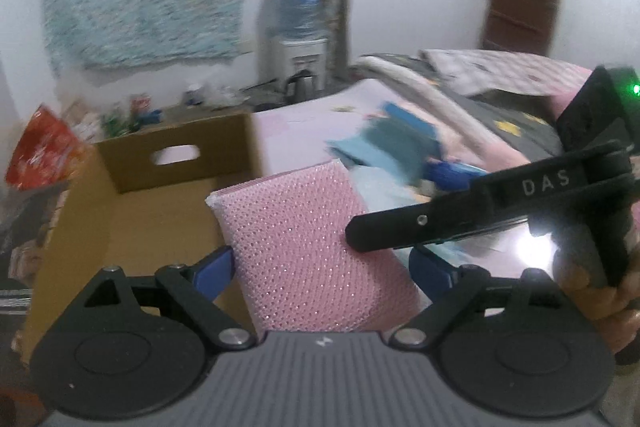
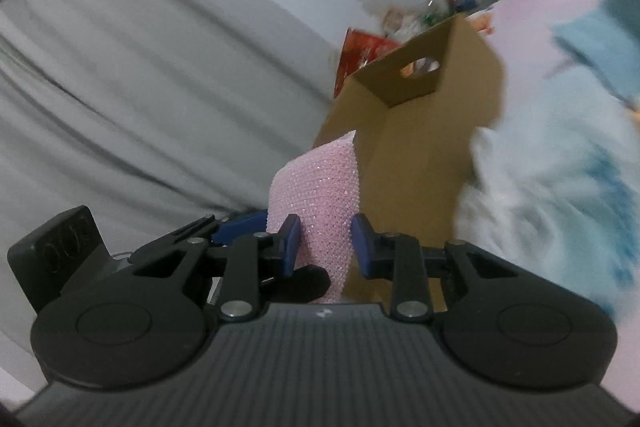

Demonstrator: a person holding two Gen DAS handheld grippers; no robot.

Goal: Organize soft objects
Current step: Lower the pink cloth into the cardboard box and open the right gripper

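Note:
A pink mesh sponge [image 1: 304,247] hangs in the air between both grippers. My left gripper [image 1: 324,271] is shut on it, a blue pad pressed to each side. From the right, the right gripper's black finger [image 1: 420,223] lies across the sponge's edge. In the right wrist view my right gripper [image 2: 326,247] is shut on the same sponge [image 2: 320,195], which bends upward between its blue pads. The left gripper's fingers [image 2: 240,227] grip it from the left. An open cardboard box [image 1: 180,167] stands just behind the sponge, its floor bare where it shows; it is also in the right wrist view [image 2: 420,187].
Blue cloths [image 1: 380,143] lie on the pink bedspread [image 1: 296,127] right of the box. A red snack bag [image 1: 40,151] and clutter sit left of the box. A water dispenser [image 1: 300,27] stands by the far wall. A grey curtain [image 2: 120,87] fills the left.

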